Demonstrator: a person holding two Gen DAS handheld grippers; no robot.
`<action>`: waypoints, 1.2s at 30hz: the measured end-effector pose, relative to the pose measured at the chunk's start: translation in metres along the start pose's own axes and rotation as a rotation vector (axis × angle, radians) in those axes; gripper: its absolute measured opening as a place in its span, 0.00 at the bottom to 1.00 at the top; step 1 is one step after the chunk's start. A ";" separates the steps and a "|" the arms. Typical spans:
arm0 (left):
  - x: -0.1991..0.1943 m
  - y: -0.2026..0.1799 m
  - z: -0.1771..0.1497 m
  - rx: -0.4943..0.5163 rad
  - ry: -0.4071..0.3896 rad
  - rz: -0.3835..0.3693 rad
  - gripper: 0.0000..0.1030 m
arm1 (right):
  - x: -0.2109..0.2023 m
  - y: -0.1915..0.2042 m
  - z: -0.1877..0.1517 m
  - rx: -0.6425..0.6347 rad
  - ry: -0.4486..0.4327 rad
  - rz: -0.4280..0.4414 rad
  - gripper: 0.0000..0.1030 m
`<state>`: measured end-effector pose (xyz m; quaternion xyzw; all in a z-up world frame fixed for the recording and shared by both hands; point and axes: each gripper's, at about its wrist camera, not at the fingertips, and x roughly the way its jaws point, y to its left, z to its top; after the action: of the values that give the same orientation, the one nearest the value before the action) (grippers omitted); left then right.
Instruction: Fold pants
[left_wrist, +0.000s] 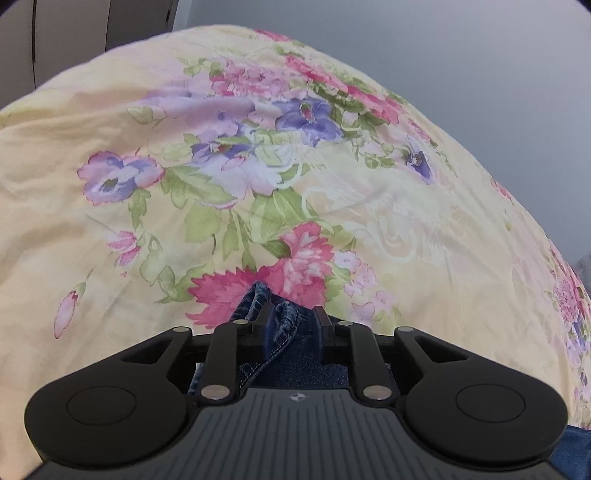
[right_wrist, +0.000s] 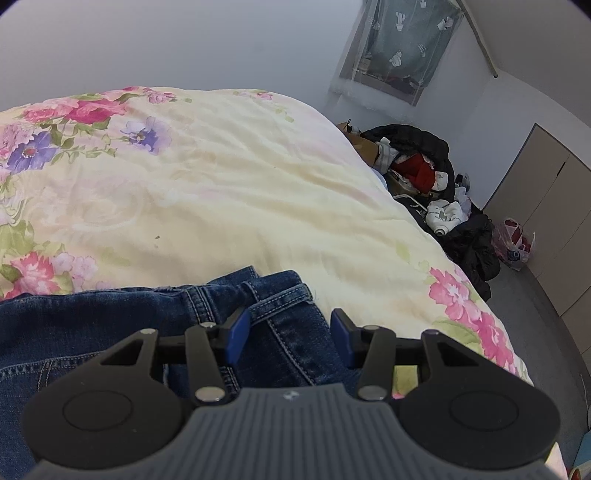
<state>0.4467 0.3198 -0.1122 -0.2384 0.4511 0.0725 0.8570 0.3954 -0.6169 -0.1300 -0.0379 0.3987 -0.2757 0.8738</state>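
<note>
So in the left wrist view, the left hand-held gripper (left_wrist: 291, 319) is sitting low over the bed, and a bunched fold of the jeans (left_wrist: 275, 325) is poking up between its fingers; the jaws are narrowed around that denim, but I can't really tell if the pads are pinching it or just flanking it. Ahead of it the floral bedspread (left_wrist: 147, 221) is filling nearly everything, wrinkled but with nothing lying on it, and it's running out to a rounded far edge against a grey wall. In the right wrist view, the right hand-held gripper (right_wrist: 290, 334) is hovering with its blue pads (right_wrist: 236, 334) spread apart, straddling the jeans' waistband corner (right_wrist: 280, 295) without pressing on it, so it's released. The jeans are spreading off to the left along the near side of the bed. Past the bed's right edge a pile of dark clothes (right_wrist: 424, 173) is crowding the floor, with a plastic bag (right_wrist: 515, 243) just beside the cabinet doors (right_wrist: 543, 221).
</note>
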 end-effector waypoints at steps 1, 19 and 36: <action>0.001 0.002 0.001 -0.013 0.025 0.013 0.22 | 0.000 0.000 0.000 -0.002 0.001 -0.005 0.43; -0.021 -0.067 -0.024 0.275 -0.235 0.333 0.07 | -0.007 -0.001 -0.003 -0.028 -0.018 -0.044 0.44; 0.003 -0.057 -0.025 0.296 -0.175 0.427 0.17 | 0.033 0.020 0.013 0.055 0.024 0.141 0.25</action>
<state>0.4495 0.2578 -0.1066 -0.0027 0.4211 0.2051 0.8835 0.4311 -0.6192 -0.1497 0.0178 0.4033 -0.2249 0.8868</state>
